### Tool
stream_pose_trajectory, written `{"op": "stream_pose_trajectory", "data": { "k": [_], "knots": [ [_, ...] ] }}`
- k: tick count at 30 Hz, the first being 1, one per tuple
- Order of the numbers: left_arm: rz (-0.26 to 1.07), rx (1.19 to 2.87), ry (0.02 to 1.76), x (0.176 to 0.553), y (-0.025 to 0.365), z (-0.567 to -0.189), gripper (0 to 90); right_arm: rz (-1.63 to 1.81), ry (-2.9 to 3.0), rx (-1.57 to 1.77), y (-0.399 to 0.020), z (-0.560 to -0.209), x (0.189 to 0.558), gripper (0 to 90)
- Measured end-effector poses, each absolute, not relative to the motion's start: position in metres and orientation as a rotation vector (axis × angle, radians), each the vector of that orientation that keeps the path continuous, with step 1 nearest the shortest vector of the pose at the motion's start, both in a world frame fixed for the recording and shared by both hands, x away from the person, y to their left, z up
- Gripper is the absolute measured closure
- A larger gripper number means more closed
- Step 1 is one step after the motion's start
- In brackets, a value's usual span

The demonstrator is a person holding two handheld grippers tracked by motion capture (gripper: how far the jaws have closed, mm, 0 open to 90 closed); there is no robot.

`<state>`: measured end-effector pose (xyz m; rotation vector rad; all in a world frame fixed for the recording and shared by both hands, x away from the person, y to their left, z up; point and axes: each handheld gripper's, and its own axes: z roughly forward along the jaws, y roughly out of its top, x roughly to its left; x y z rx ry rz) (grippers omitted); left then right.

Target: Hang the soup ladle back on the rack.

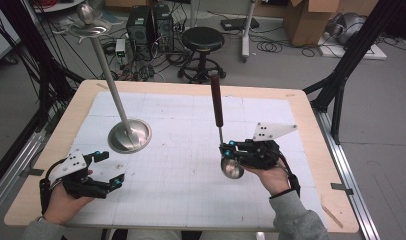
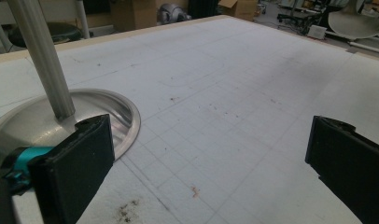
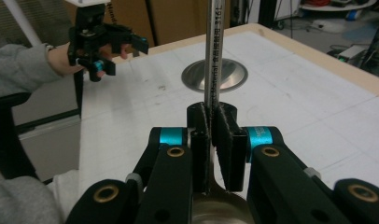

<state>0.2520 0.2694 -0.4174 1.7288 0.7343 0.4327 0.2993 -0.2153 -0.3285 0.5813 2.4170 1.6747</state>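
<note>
Nearest the lens in the right gripper view, the right gripper (image 3: 211, 140) has its jaws closed on the thin steel shank of a ladle (image 3: 212, 56), whose bowl is cut off at the bottom edge. Seen from the high view, right of centre, the ladle (image 1: 218, 107) stands upright with its dark brown handle uppermost and its bowl low beside the right hand (image 1: 271, 177). At lower left, the left gripper (image 1: 107, 169) holds nothing, jaws wide apart. Left of centre stands a metal stand (image 1: 130, 135), a round base bearing a tilted pole with a dish and ball at upper left. The stand's base lies between the two grippers on the gridded mat (image 1: 191, 200). Beyond the table (image 1: 311, 150) are a black stool (image 1: 203, 40) and computer towers (image 1: 150, 25). Lettering on the shank is too blurred to read.
</note>
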Motion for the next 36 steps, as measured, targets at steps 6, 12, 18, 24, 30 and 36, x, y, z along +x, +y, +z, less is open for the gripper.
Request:
{"op": "stream_pose_trajectory", "data": {
  "k": [6, 12, 18, 24, 30, 36],
  "knots": [
    [0.445, 1.722, 0.73, 0.25, 0.272, -0.417, 1.8, 1.695, 2.381, 0.575, -0.211, -0.325, 0.311, 84.9],
    [0.451, 1.725, 0.742, 0.249, 0.274, -0.417, 1.8, 1.686, 2.362, 0.563, -0.204, -0.319, 0.324, 84.9],
    [0.45, 1.727, 0.749, 0.248, 0.274, -0.418, 1.8, 1.722, 2.324, 0.572, -0.195, -0.31, 0.331, 84.9],
    [0.447, 1.73, 0.75, 0.247, 0.275, -0.419, 1.8, 1.75, 2.299, 0.555, -0.183, -0.302, 0.341, 84.9],
    [0.442, 1.736, 0.748, 0.248, 0.274, -0.42, 1.8, 1.724, 2.314, 0.535, -0.173, -0.297, 0.348, 84.9],
    [0.44, 1.747, 0.747, 0.248, 0.274, -0.42, 1.8, 1.706, 2.311, 0.532, -0.162, -0.293, 0.357, 84.9]
  ]
}}
